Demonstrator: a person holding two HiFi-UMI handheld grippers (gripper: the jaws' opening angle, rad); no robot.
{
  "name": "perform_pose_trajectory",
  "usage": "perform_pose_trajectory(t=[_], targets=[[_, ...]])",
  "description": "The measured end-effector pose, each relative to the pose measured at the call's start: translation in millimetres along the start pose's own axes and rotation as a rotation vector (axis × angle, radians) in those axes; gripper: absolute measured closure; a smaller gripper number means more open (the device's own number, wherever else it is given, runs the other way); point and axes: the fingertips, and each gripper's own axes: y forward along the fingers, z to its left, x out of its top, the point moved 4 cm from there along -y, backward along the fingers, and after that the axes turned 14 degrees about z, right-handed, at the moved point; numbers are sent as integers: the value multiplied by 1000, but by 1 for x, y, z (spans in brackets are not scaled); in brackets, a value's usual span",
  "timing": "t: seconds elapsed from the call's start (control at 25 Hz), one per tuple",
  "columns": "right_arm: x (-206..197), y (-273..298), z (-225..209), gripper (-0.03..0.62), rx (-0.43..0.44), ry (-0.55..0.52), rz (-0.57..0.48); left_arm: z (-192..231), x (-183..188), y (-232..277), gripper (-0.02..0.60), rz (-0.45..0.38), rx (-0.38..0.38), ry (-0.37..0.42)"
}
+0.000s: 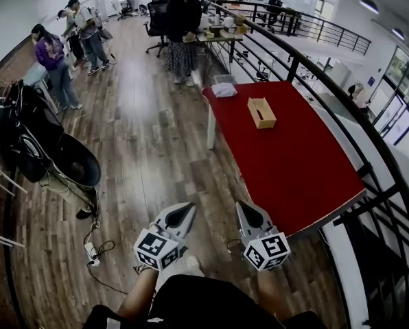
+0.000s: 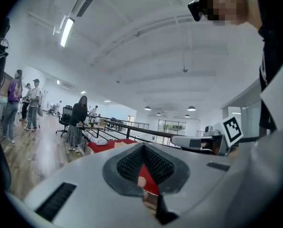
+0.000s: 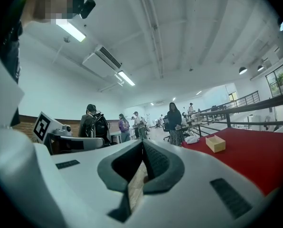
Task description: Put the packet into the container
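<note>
A tan open-topped container [image 1: 261,113] stands near the middle of the red table [image 1: 294,163]. The white packet [image 1: 224,89] lies at the table's far end. Both show small in the right gripper view, container [image 3: 215,143] and packet [image 3: 192,139], and far off in the left gripper view, packet [image 2: 99,142]. My left gripper [image 1: 182,211] and right gripper [image 1: 248,211] are held side by side close to my body, over the wooden floor, short of the table's near corner. Both are shut, with nothing held in the left gripper [image 2: 142,167] or the right gripper [image 3: 140,170].
A black railing [image 1: 369,136] runs along the table's right side. A person in dark clothes [image 1: 182,29] stands beyond the table by a desk. Two more people [image 1: 67,46] stand at the far left. Bags on a chair [image 1: 33,142] and a cable with a plug strip [image 1: 93,249] lie left of me.
</note>
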Motion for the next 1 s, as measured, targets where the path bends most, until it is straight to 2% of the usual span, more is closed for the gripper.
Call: perform_pose_trajectory(t=[0.32,0.48,0.64,0.84,1.0], targets=[[28,96,-5,574,-3,-6,18,93,11,30,578,6,-19,-57],[38,117,-23,574,-17,25,15,115,11,45,578,-6,-48,-101],[49,141,-45,574,-29,61,1,136,18,69,578,12,-57,-98],[57,194,-72,574,16,69,-30,171,31,118,577,17,-68,-77],[74,249,-108,574,45,59,-43,207,56,168,578,24,-59,-41]])
